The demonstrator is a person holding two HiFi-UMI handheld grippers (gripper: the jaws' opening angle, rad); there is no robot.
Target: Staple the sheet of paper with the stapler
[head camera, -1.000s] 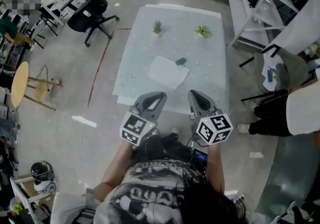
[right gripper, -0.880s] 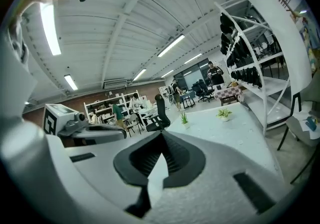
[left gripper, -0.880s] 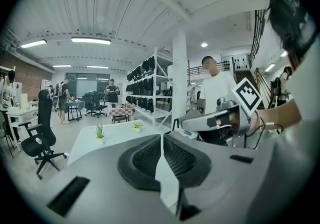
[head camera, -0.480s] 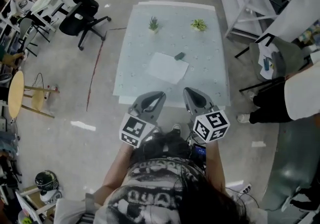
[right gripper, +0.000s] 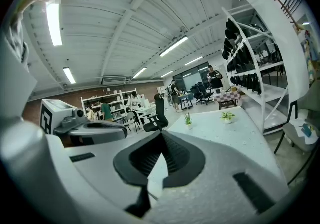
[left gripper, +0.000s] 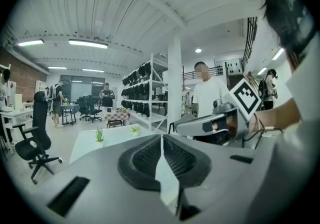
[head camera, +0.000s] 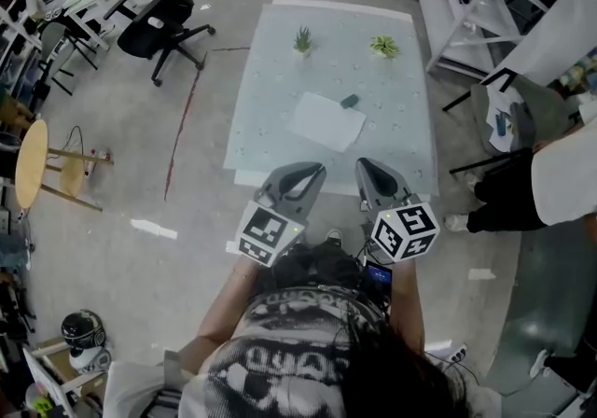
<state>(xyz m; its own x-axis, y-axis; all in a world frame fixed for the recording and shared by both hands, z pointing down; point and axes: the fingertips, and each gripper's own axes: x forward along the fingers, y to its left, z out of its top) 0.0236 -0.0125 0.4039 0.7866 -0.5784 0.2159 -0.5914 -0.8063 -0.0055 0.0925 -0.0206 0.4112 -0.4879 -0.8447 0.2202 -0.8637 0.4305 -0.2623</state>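
**A:** Nearest first: how do the jaws stand?

**B:** The left gripper (left gripper: 162,137) has its ribbed pads pressed together with nothing between them. The right gripper (right gripper: 161,134) is the same, closed and empty. Both are held side by side in front of the person, short of the near edge of the table (head camera: 396,127).

**A:** And the sheet of paper?

**B:** The sheet of paper (head camera: 326,121) lies flat around the middle of the pale table. It is white, plain and rectangular, and set askew to the table's edges. In the head view its long axis runs from upper left to lower right.

**A:** The stapler?

**B:** The stapler (head camera: 350,101) is small, dark green and oblong. It sits just beside the sheet's far long edge, towards the right corner. I cannot tell whether they touch. Its long axis lies roughly across the view, but it is too small to tell which end is the front.

**A:** Beyond that?

**B:** Two small potted plants (head camera: 302,38) stand near the table's far edge, well apart from each other.
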